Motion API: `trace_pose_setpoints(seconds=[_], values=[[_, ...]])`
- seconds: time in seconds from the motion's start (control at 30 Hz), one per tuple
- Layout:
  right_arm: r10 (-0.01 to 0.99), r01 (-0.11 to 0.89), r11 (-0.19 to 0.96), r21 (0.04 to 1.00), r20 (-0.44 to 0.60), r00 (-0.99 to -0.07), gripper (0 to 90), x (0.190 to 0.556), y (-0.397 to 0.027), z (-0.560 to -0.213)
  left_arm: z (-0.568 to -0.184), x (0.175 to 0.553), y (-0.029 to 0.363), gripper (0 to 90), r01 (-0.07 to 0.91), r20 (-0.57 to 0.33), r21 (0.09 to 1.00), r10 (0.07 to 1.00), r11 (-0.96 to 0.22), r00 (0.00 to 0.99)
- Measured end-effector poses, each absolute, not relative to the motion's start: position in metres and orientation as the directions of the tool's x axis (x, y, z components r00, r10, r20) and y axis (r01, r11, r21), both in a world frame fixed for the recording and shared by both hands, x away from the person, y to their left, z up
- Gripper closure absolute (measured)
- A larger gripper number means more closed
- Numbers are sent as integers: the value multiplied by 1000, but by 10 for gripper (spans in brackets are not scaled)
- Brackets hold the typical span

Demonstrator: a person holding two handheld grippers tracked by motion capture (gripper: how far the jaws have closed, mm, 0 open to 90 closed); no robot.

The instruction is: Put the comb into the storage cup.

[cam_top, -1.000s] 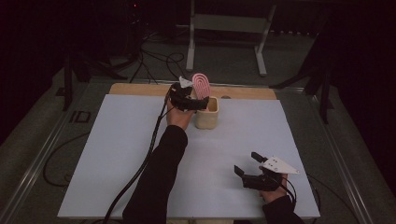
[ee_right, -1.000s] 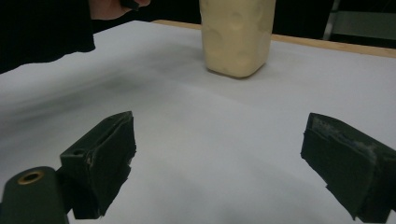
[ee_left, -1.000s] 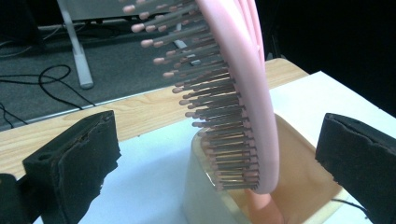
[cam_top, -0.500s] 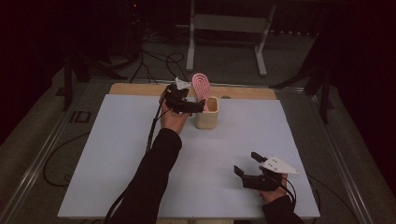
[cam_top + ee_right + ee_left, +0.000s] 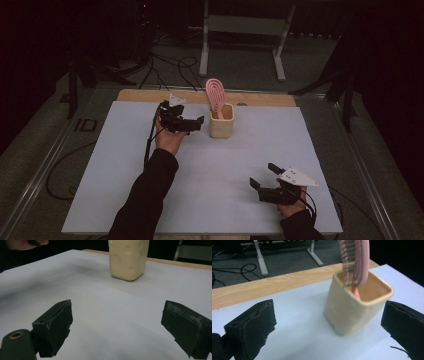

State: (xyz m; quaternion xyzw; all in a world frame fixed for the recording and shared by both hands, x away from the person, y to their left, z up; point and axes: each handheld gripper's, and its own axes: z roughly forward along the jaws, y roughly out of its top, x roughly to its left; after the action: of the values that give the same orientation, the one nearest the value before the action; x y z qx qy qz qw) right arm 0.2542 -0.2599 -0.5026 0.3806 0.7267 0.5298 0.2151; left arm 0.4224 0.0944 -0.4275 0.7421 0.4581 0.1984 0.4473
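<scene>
My left tool [image 5: 199,120] hangs just beside the cream cup [image 5: 221,121] near the far edge of the white tabletop [image 5: 120,165], its jaws spread wide with nothing between them; in the left gripper view the cup [image 5: 352,312] sits ahead between the two black pads, closer to the right one. The pink brush [image 5: 216,95] stands in the cup, head up and leaning toward the rim on my side. My right tool [image 5: 264,178] rests low over the near right part of the tabletop, well apart from the cup, jaws likewise spread and empty. The risk I see is with the cup: it looks light and tall, and the brush makes it top-heavy, so if I sweep the left tool sideways or close on only one wall, I judge it could tip or slide and spill the brush out. Catching the brush head [image 5: 355,260] with a pad would do the same. Little else crowds me: a wooden strip [image 5: 150,95] runs along the far edge behind the cup, and dark floor cables [image 5: 165,65] and a metal stand [image 5: 240,35] lie beyond, out of the way.
</scene>
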Motion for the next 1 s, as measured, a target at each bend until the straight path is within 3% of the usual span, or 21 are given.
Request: trace_pose_setpoints(seconds=[0.37, 0.67, 1.0], values=[[782, 326, 155, 932, 86, -617, 98, 254, -258, -503, -423, 385, 131, 0, 482, -135, 860, 835, -169, 533], [779, 326, 162, 931, 82, -622, 98, 253, -255, -503, -423, 359, 154, 0, 487, -83, 847, 852, -213, 517], [781, 328, 168, 930, 77, -620, 99, 254, -255, -504, -431, 334, 193, 0, 483, -140, 867, 874, -118, 465]])
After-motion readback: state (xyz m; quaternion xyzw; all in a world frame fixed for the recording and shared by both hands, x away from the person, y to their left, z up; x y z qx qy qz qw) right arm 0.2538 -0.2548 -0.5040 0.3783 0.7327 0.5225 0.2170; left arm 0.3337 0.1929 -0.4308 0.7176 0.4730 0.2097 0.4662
